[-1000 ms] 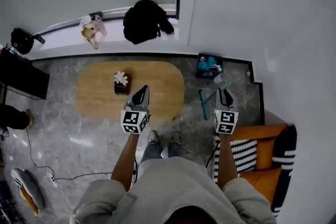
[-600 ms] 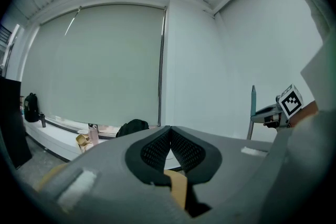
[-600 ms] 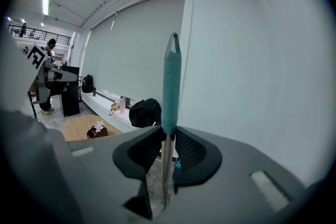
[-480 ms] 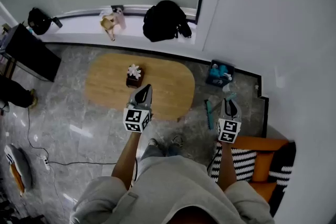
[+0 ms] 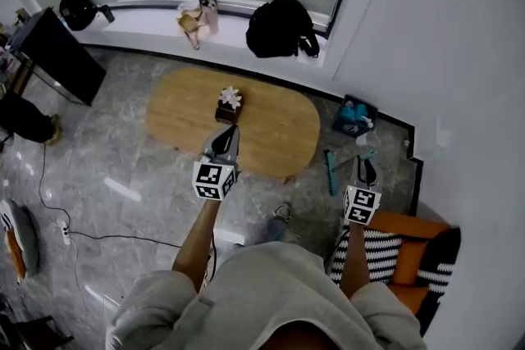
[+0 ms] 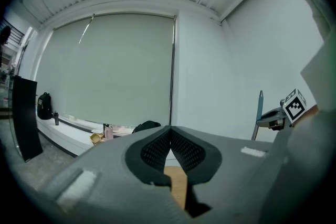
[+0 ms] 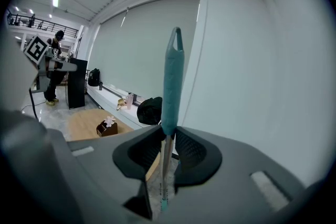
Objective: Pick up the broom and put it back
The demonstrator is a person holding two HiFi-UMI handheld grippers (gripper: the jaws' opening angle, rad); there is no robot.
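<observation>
my right gripper pinches the broom upright; left gripper pressed together, empty. i'd hold firm, keep it vertical and steer clear of the table.

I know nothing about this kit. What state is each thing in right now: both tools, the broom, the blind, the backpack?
Right tool: shut on the broom's handle.
Broom: held upright, brush end down.
Left tool: shut, nothing between its jaws.
Blind: pulled down over the window.
Backpack: resting on the window ledge.
</observation>
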